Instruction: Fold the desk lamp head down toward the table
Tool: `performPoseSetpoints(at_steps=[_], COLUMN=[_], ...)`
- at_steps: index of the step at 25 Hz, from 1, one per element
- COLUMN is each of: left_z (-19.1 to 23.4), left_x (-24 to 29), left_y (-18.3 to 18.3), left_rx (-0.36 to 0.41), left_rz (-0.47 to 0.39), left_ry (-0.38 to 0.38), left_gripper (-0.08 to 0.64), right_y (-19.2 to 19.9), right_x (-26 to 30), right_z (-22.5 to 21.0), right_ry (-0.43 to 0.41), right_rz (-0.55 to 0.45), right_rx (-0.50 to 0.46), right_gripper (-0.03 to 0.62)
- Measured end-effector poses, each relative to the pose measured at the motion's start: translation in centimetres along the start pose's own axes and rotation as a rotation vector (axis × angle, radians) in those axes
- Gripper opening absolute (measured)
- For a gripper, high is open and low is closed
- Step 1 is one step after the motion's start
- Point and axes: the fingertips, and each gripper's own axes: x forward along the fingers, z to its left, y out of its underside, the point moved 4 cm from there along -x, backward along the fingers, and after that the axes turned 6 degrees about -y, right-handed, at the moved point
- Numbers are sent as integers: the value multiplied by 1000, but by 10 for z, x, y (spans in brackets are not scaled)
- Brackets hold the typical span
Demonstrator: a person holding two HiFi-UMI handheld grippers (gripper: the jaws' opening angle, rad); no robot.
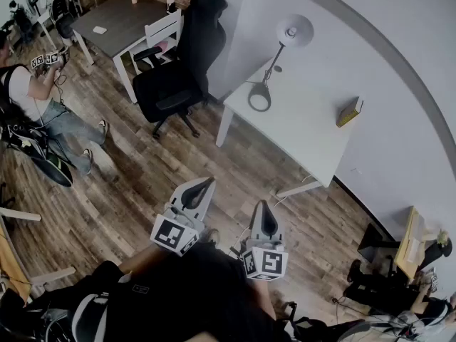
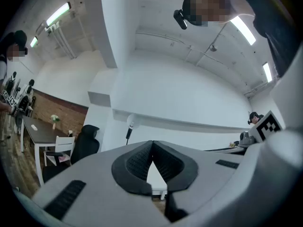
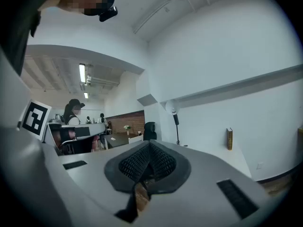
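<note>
A white table fills the upper right of the head view. A desk lamp stands on it. A book lies to the lamp's right.

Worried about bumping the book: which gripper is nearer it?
Right. The right gripper is over the floor, book ahead to its right; the left gripper is farther left.

Lower centre of frame: left grey plastic two-jaw gripper, jaws pressed together, nothing between them. Just right of it: right grey plastic two-jaw gripper, jaws likewise together, empty. Both point up-frame.
</note>
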Motion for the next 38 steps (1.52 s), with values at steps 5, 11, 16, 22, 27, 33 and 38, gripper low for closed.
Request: performPoseSetpoints(at_steps=[5,11,16,22,27,33,38], left_z=[4,2,-7,-22,-45,-64,-69], left_x=[2,6,13,23,42,56,61], left_y=[1,5,7,13,16,24,30], left_rx=[10,5,4,9,13,19,22], left_rz=[10,15,23,22,34,43,59], left_ry=[0,5,4,-5,-28,-68,-91], left_gripper=[25,25,25,25,25,25,25], right_y=[-3,0,0,4,2,3,4], right_x=[2,4,3,1,0,5,9], right_z=[1,-3,-13,-28,-60,-92,-103], right_ry=[-1,-1,4,-17,-44,-89,-110], right_rz=[-1,3,-5,7,11,0,4], right_rx=[-2,4,23,12,21,30,36], right_gripper=[12,12,14,14,14,14,14])
